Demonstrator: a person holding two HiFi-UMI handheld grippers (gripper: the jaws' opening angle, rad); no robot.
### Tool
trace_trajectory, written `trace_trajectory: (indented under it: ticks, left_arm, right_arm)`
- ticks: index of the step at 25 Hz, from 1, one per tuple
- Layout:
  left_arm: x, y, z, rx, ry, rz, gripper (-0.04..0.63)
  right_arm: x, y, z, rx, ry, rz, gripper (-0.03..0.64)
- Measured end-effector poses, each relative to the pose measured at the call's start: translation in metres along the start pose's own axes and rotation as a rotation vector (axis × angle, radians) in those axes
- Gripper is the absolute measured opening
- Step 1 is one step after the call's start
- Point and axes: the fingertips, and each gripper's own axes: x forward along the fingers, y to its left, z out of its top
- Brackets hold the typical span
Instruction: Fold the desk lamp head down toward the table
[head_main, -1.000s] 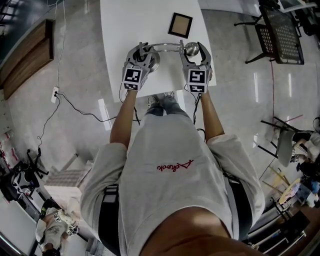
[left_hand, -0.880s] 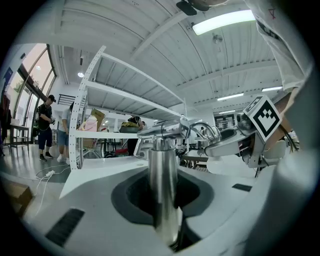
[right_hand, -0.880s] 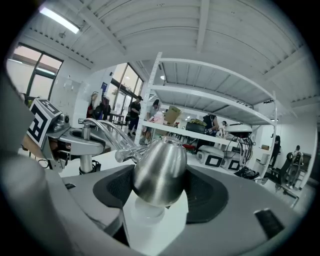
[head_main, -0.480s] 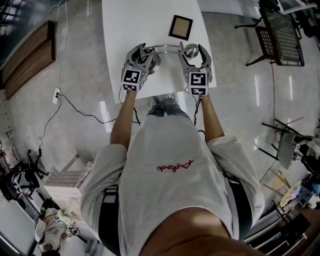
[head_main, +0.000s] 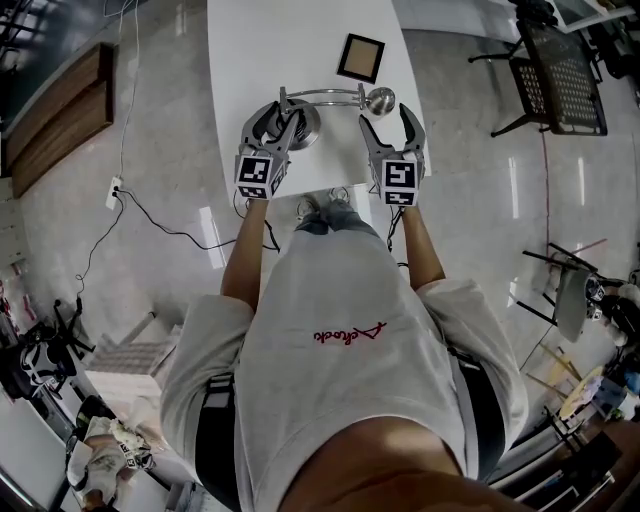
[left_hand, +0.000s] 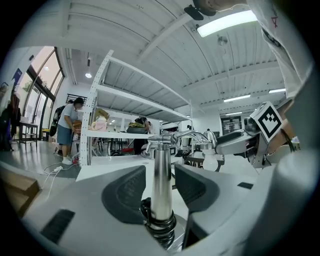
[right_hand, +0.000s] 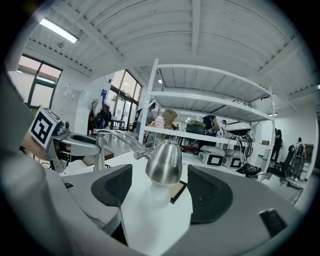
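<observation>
White table (head_main: 300, 40) carries the desk lamp (head_main: 320, 95). Its post (left_hand: 161, 185) stands btwn the left gripper (head_main: 275, 122) fingers w/ a gap each side. Those jaws are opening and grip nothing. Lamp head (right_hand: 164, 162) hangs bell-down just ahead of the right gripper (head_main: 385, 125) fingers, centred btwn them, at or just over the tabletop. Right jaws are wide and empty. Small picture frame (head_main: 360, 56) lies well beyond both sets of fingertips.

Risk, prob.: the fold looks done, so a sideways pull-out could catch the post on a left finger and drag or tip the lamp. Right fingers rising could nudge the head back up.

Vs. a sec ago: both grippers sit further back from the lamp, nearer the person. Left jaws were much tighter round the post.
</observation>
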Motion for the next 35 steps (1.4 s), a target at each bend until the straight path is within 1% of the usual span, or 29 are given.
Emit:
trace_trajectory:
  ticks: [4,6,7,8,9,12,14,15,17,18,22,25,32,35]
  left_arm:
    - [-0.016,-0.002,0.001,-0.016,-0.006,0.029,0.198]
    - [-0.022,-0.006,0.002,-0.021,-0.012,0.035,0.198]
    - [-0.024,-0.008,0.002,-0.022,-0.012,0.035,0.198]
    - [-0.026,-0.009,0.002,-0.022,-0.012,0.034,0.193]
    - [-0.028,-0.011,0.001,-0.021,-0.013,0.034,0.192]
    - [-0.036,-0.014,0.002,-0.019,-0.027,0.036,0.144]
    - [-0.041,-0.014,0.004,-0.017,-0.036,0.028,0.095]
    - [-0.043,-0.015,0.005,-0.017,-0.039,0.022,0.086]
    - [-0.048,-0.018,0.007,-0.016,-0.042,0.008,0.038]
    - [-0.05,-0.02,0.009,-0.015,-0.045,0.002,0.028]
    - [-0.057,-0.026,0.016,-0.006,-0.066,-0.015,0.028]
    - [-0.065,-0.036,0.016,0.0,-0.072,-0.015,0.028]
    - [-0.091,-0.058,0.02,0.014,-0.082,0.018,0.028]
    - [-0.102,-0.071,0.019,0.008,-0.087,0.028,0.028]
  right_arm:
    - [-0.018,-0.002,0.002,0.034,-0.014,-0.027,0.328]
    - [-0.025,-0.003,0.003,0.044,-0.022,-0.042,0.305]
    - [-0.028,-0.003,0.003,0.048,-0.025,-0.047,0.272]
    - [-0.03,-0.002,0.003,0.055,-0.026,-0.049,0.226]
    - [-0.032,-0.001,0.003,0.065,-0.026,-0.048,0.201]
    - [-0.036,0.003,0.005,0.093,-0.033,-0.05,0.084]
    - [-0.039,0.008,0.009,0.11,-0.043,-0.053,0.015]
    - [-0.04,0.012,0.011,0.117,-0.049,-0.05,0.014]
    - [-0.044,0.019,0.014,0.127,-0.056,-0.043,0.014]
    - [-0.045,0.022,0.015,0.131,-0.058,-0.039,0.014]
    - [-0.05,0.032,0.022,0.138,-0.077,-0.029,0.014]
    - [-0.058,0.039,0.024,0.133,-0.088,-0.005,0.012]
    - [-0.082,0.053,0.026,0.121,-0.104,0.064,0.012]
    - [-0.095,0.06,0.025,0.115,-0.107,0.084,0.012]
